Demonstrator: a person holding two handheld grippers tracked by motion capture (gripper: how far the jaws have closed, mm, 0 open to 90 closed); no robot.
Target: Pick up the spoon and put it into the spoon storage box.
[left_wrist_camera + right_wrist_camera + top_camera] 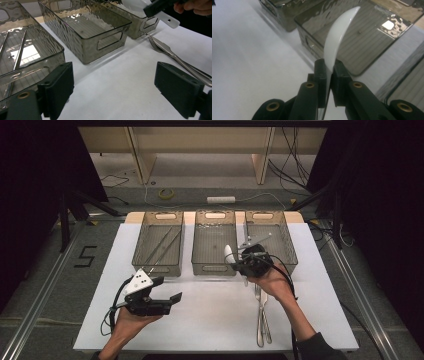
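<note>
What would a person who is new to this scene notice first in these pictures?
Three smoky translucent plastic bins stand in a row at the far side of the white table. The right gripper holds a white plastic spoon over the middle bin, while the left gripper waits open near the left bin. Metal cutlery lies on the table near the right forearm.

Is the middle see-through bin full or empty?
Empty. The middle bin shows only its bare ribbed floor in the high view, and the left gripper view looks into it and finds nothing inside either.
</note>
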